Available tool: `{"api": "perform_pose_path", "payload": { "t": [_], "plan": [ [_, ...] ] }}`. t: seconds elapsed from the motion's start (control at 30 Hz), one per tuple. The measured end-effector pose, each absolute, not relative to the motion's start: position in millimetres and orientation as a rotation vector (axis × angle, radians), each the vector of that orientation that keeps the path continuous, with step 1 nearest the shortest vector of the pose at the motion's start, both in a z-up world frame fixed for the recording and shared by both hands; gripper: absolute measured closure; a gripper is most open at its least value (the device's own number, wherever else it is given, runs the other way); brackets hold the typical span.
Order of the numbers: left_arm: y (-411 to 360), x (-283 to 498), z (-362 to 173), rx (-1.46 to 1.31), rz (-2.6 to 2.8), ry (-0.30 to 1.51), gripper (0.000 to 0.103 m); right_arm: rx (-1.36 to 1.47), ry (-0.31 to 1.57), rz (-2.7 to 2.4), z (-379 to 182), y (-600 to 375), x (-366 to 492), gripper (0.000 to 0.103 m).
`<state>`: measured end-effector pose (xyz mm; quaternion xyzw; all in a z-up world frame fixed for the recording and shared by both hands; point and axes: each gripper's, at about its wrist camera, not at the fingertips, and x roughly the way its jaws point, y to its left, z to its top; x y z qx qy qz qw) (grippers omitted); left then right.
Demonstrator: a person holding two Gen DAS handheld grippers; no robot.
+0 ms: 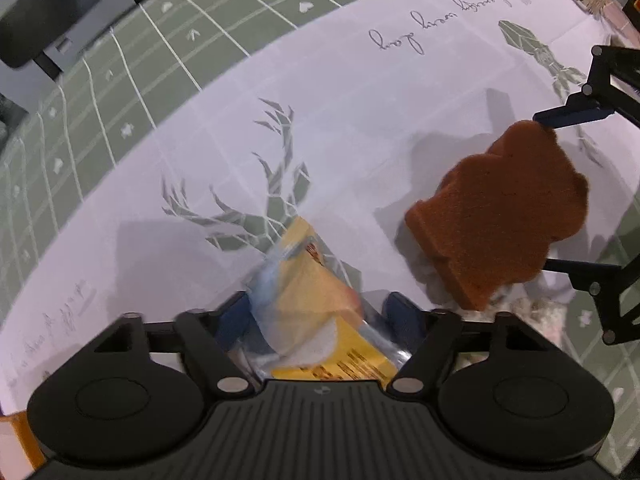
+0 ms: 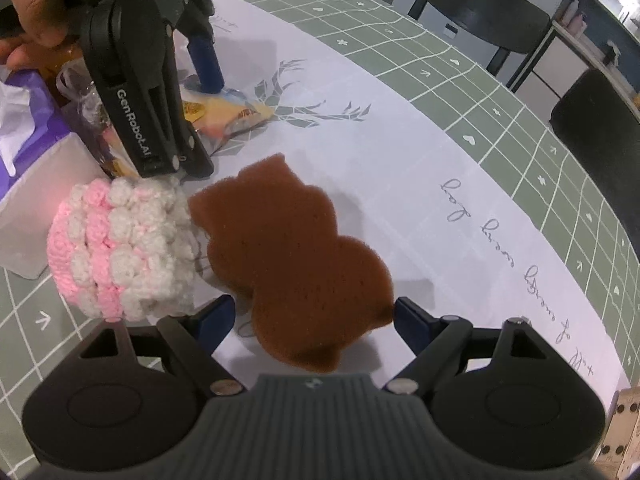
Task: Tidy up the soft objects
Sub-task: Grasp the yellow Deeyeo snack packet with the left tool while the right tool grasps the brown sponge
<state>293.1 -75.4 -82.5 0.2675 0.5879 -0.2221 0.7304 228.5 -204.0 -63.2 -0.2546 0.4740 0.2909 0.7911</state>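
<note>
While the left gripper (image 1: 316,312) sits low over the white cloth (image 1: 360,92), its 2 fingers are spread on either side of a yellow plastic packet (image 1: 316,304); whether they actually pinch it I cannot tell. That packet lies on the cloth's printed deer antlers (image 1: 256,200). Seen from the right wrist, a pink-and-white crocheted piece (image 2: 120,248) rests at the cloth's left edge, just beside a translucent white bin (image 2: 36,208) and touching the brown sponge (image 2: 296,264). Further right, the right gripper (image 2: 314,312) has its blue fingertips (image 2: 408,312) against both edges of this bear-shaped sponge, clamped on it. Beyond the cloth lies a green grid mat (image 2: 500,112), with dark chairs (image 2: 480,8) behind.
</note>
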Motion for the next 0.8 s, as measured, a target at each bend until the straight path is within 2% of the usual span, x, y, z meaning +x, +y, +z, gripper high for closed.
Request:
{"api": "perform_pose_path", "payload": {
  "t": [0.07,0.1,0.13,0.23,0.27,0.53,0.6,0.67,0.7,0.8],
  "plan": [
    [-78.4,292.7,-81.9,0.601,-0.505,1.28,0.039,-0.546,1.023,0.619,-65.5,-202.1,230.6,0.021],
    [-80.9,292.0,-81.6,0.62,-0.517,1.273,0.041,-0.54,1.033,0.612,-66.7,-201.6,232.3,0.025],
    [-83.6,291.4,-81.5,0.635,-0.534,1.264,0.053,-0.534,1.038,0.602,-67.4,-202.2,233.0,0.028],
    [-95.2,289.6,-78.8,0.684,-0.567,1.207,0.068,-0.501,1.048,0.587,-66.8,-207.5,232.6,0.029],
    [-101.0,288.7,-77.7,0.701,-0.594,1.174,0.07,-0.5,1.053,0.577,-66.6,-209.8,231.5,0.029],
    [-156.0,268.6,-76.3,0.801,-0.75,0.973,0.072,-0.413,1.121,0.322,-65.8,-244.2,224.6,0.029],
    [-164.9,261.4,-72.1,0.808,-0.759,0.948,0.064,-0.397,1.126,0.303,-65.9,-250.0,219.9,0.029],
    [-167.3,257.6,-69.8,0.831,-0.726,0.933,0.021,-0.395,1.126,0.297,-66.0,-252.9,216.3,0.027],
    [-164.8,257.7,-69.5,0.838,-0.703,0.917,0.016,-0.396,1.126,0.295,-66.0,-253.5,214.9,0.027],
    [-156.3,254.9,-62.4,0.833,-0.646,0.929,0.016,-0.404,1.123,0.286,-67.0,-253.0,215.8,0.02]
  ]
}}
